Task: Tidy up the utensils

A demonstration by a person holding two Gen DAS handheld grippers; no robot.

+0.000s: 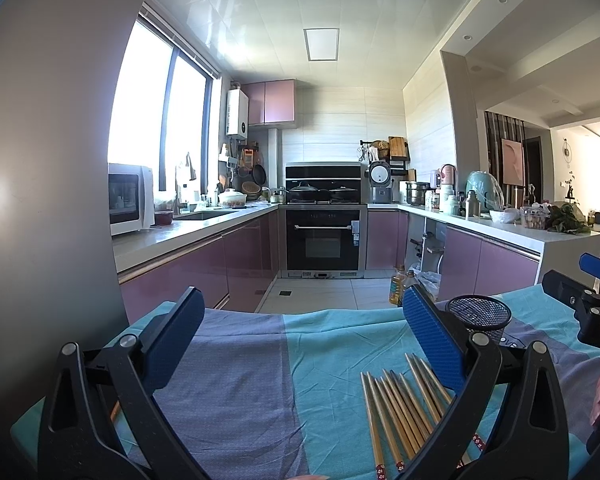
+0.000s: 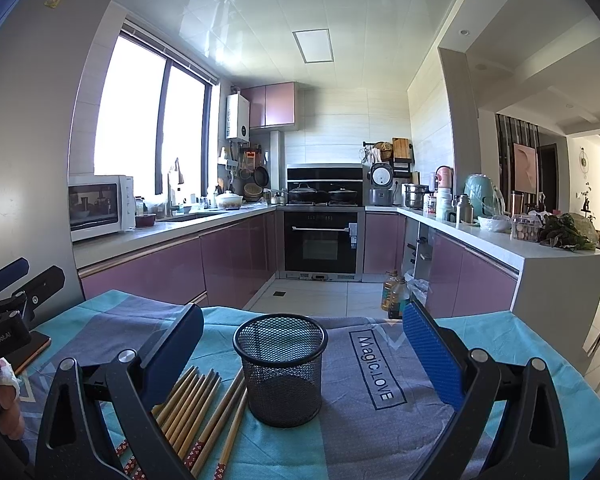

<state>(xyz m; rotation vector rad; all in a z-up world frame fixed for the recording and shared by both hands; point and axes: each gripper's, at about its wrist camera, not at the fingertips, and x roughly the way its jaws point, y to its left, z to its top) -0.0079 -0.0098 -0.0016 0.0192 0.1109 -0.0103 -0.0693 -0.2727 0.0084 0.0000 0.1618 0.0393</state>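
Both grippers hover over the teal-and-grey cloth (image 2: 480, 344), jaws spread wide and holding nothing. From the right gripper (image 2: 302, 354), the black mesh cup (image 2: 280, 368) stands upright at twelve o'clock, with the bundle of chopsticks (image 2: 204, 412) lying flat just beside it at nine. From the left gripper (image 1: 300, 336), the chopsticks (image 1: 400, 408) lie toward four o'clock.

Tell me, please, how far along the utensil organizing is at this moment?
Nothing looks done: the mesh holder stands upright and empty on the cloth. Nothing is in hand either, since the left gripper and right gripper are both open. All the chopsticks lie beside the holder, left to be put in.
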